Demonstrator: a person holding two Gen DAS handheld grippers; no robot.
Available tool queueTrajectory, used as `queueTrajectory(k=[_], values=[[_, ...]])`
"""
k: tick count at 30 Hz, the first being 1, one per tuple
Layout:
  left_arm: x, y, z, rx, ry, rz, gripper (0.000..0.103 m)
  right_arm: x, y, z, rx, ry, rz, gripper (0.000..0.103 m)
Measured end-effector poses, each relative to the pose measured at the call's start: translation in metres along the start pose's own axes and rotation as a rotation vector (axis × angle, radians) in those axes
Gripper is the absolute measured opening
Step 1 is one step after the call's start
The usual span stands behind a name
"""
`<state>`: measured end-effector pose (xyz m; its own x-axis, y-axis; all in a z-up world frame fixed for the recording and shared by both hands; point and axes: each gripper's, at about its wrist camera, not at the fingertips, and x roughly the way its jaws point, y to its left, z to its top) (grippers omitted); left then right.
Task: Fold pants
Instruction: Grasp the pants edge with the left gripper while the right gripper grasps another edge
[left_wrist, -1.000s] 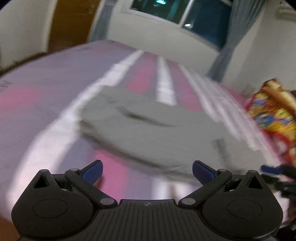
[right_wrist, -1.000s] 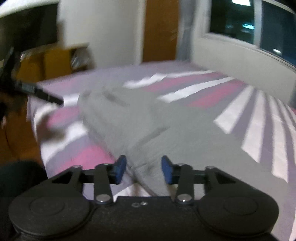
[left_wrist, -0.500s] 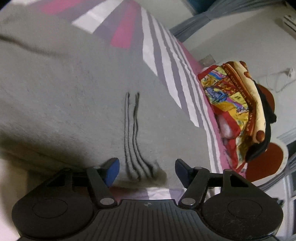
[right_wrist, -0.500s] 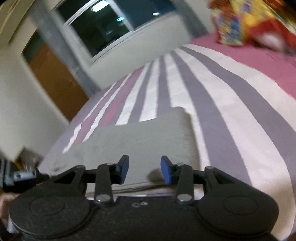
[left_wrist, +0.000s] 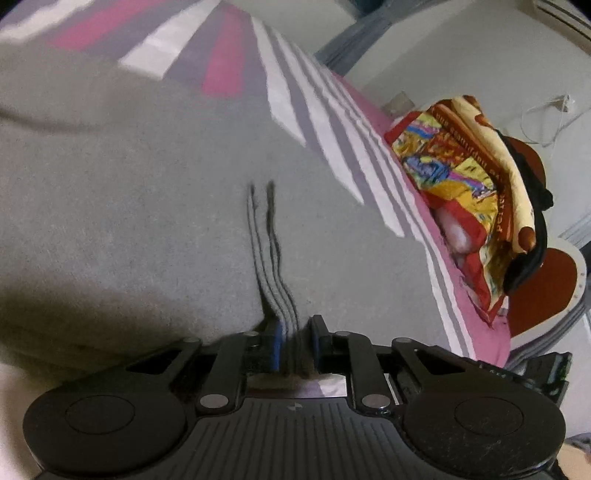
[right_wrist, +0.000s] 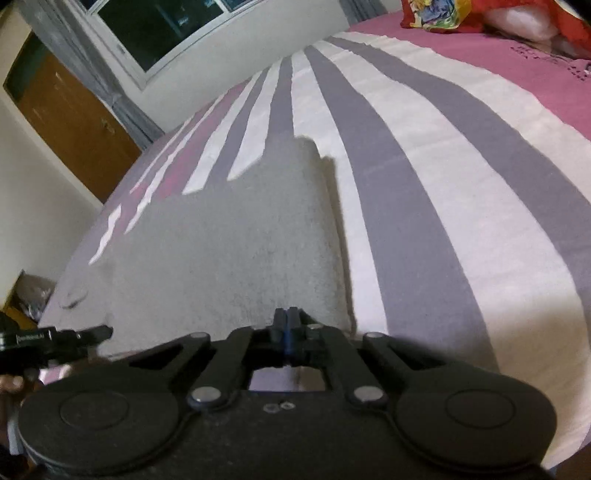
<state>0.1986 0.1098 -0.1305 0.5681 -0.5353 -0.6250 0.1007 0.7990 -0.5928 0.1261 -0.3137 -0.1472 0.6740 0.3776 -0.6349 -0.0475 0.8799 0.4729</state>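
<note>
The grey pants are lying flat on the striped bed, stretching away from both tongs. The left tongs are gripping the near edge at the dark stripes; the right tongs are pinching the near hem, having just closed.

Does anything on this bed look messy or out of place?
Nothing stands out. The grey fabric pants lie fairly flat on the striped pink, white and purple bedsheet; a crumpled colourful blanket sits at the bed's far edge.
</note>
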Motion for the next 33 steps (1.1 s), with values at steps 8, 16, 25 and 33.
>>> queueTrajectory(k=[8,16,25,33], values=[[0.018,-0.025,0.037,0.216,0.003,0.13,0.017,0.028,0.002,0.034,-0.092,-0.031,-0.019,0.007],[0.059,-0.005,0.09,0.13,-0.01,0.122,0.017,0.081,0.005,0.086,-0.133,0.002,-0.082,0.005],[0.048,-0.015,0.082,0.141,-0.065,0.115,0.017,0.071,0.009,0.087,-0.156,0.0,-0.081,0.011],[0.027,-0.009,0.024,0.098,-0.037,0.136,0.017,0.023,0.004,0.017,-0.202,0.012,-0.076,0.017]])
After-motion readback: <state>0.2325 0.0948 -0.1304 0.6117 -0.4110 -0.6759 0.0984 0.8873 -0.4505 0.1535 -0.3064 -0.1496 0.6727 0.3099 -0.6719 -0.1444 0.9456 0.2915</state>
